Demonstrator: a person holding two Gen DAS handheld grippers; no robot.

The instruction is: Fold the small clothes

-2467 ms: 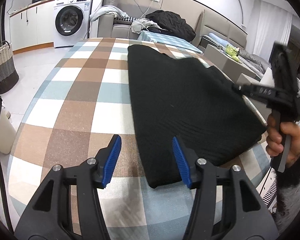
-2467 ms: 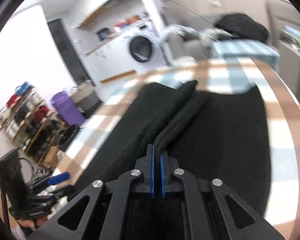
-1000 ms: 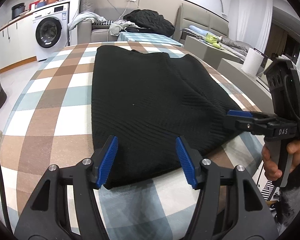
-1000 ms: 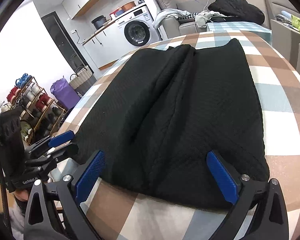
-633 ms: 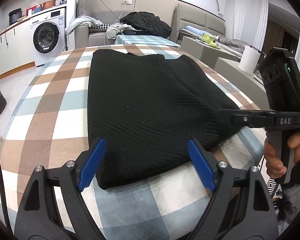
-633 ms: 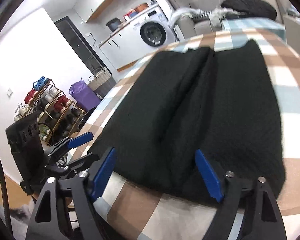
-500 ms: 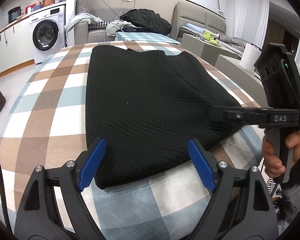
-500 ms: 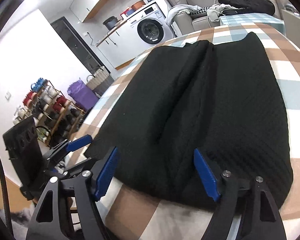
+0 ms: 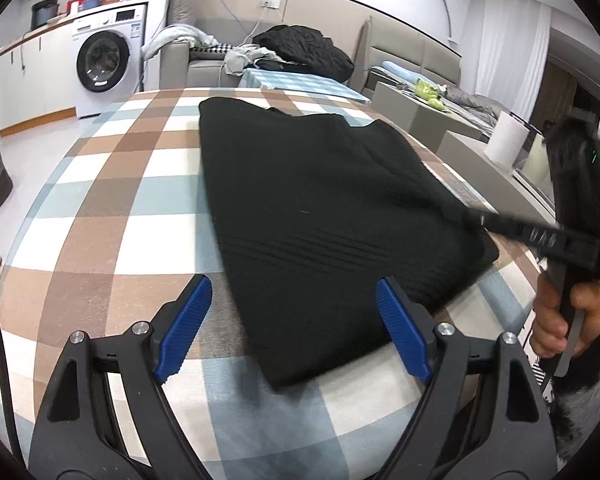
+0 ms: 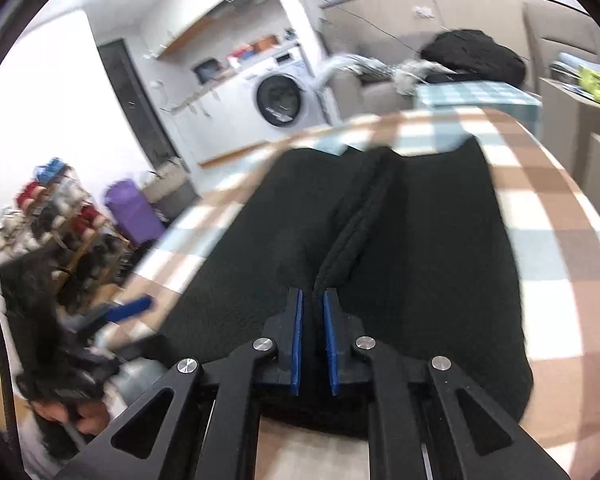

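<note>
Black knit garment [image 9: 324,216] lies flat on checked tablecloth [image 9: 112,208], covering the middle and right part of the table, near hem toward both cameras. Left gripper [image 9: 292,332] sits low at the near edge, blue pads spread wide, near left corner of the hem lying between them; pads not touching the fabric as far as visible. Right gripper [image 10: 311,332] is at the near hem too, its jaws closing, blue pads almost together with a raised ridge of the black fabric pinched between them; ridge runs away from the pads up the middle of the garment. In left wrist view the right gripper's black arm comes in from the right side with its tip on the garment's right edge; a hand [image 9: 560,316] holds its handle, fuzzy dark sleeve below. Right wrist view is motion-blurred; left gripper shows at lower left, blurry. Background: washing machine [image 9: 108,64], sofa with a dark pile of clothes [image 9: 308,50], paper roll [image 9: 506,142] at right, purple bin [image 10: 134,210] and shelf rack, blurred.
</note>
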